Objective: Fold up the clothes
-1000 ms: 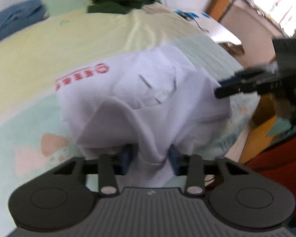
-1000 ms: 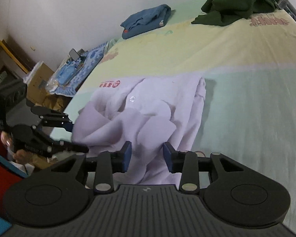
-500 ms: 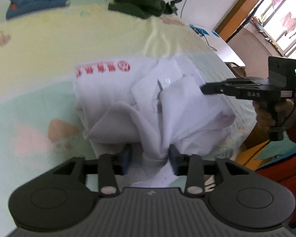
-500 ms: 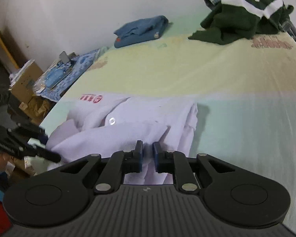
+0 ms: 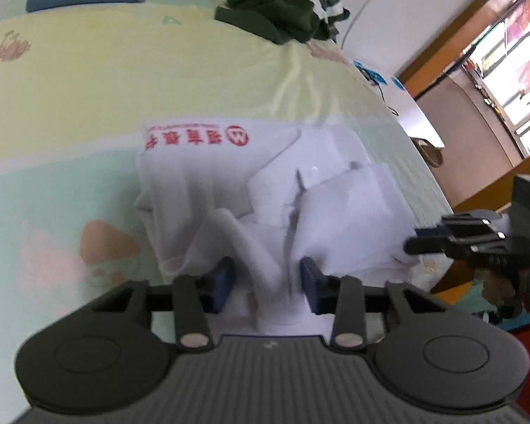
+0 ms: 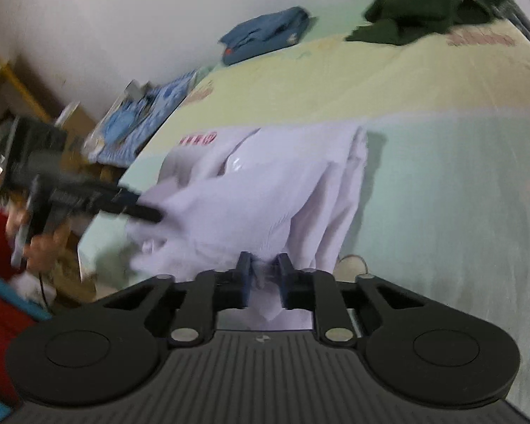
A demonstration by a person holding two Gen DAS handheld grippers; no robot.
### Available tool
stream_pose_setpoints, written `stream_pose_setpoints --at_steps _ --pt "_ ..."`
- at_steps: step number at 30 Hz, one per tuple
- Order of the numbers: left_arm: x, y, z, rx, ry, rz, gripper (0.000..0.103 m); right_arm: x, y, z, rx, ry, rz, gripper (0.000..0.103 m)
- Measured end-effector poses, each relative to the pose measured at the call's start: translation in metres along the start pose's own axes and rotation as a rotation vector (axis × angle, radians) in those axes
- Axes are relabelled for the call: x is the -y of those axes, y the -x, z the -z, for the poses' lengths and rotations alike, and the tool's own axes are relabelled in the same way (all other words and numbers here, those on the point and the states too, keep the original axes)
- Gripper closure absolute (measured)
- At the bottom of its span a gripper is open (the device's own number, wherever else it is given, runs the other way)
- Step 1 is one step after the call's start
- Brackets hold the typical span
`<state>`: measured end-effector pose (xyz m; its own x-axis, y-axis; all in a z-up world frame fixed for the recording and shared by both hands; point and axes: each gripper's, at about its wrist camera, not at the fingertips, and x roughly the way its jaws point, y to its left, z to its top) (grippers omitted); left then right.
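Observation:
A white shirt [image 5: 229,183] with a red print lies crumpled near the bed's front edge, also shown in the right wrist view [image 6: 282,183]. My left gripper [image 5: 266,281] is open, its blue pads wide apart with a thick fold of the shirt between them. From the right wrist it shows blurred as the left gripper [image 6: 141,208] at the shirt's left corner. My right gripper [image 6: 264,272] is shut on a pinch of the shirt's near edge. In the left wrist view the right gripper [image 5: 411,242] touches the shirt's right corner.
The bed sheet [image 5: 106,81] is pale yellow and green. A folded blue garment [image 6: 265,35] and a dark green striped garment [image 6: 424,0] lie at the far side. Clutter [image 6: 141,116] lies beside the bed on the left. A person's hand [image 6: 42,247] holds the left gripper.
My right gripper went from open to shut on the shirt's edge and shifted along it. The left gripper kept the same wide opening with cloth between its fingers.

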<state>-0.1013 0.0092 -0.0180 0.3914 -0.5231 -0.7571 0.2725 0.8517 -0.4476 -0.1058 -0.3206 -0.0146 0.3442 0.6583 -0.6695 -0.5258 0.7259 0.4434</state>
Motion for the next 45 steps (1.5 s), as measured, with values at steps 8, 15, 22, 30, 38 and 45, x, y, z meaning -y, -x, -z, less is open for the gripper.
stream_pose_setpoints --at_steps 8,15,22,30,38,45 --pt "0.003 0.002 0.005 0.000 -0.020 0.016 0.059 -0.008 0.003 -0.001 -0.020 0.113 0.064 0.083" --pt "0.005 0.012 0.003 0.039 -0.003 0.019 0.051 -0.027 0.013 -0.053 0.152 0.178 -0.027 0.072" --pt "0.018 0.006 0.014 0.006 -0.081 -0.036 0.049 -0.076 -0.080 -0.078 0.012 0.348 -0.233 0.072" --pt "0.018 0.001 0.027 -0.003 -0.109 -0.068 0.047 -0.083 -0.125 -0.083 -0.160 0.447 -0.268 0.078" --pt "0.022 -0.004 0.028 -0.015 -0.164 -0.072 0.043 -0.088 -0.119 -0.087 -0.180 0.494 -0.276 0.102" --pt "0.028 -0.007 0.030 -0.037 -0.227 -0.075 0.036 -0.091 -0.109 -0.110 -0.083 0.448 -0.290 0.103"
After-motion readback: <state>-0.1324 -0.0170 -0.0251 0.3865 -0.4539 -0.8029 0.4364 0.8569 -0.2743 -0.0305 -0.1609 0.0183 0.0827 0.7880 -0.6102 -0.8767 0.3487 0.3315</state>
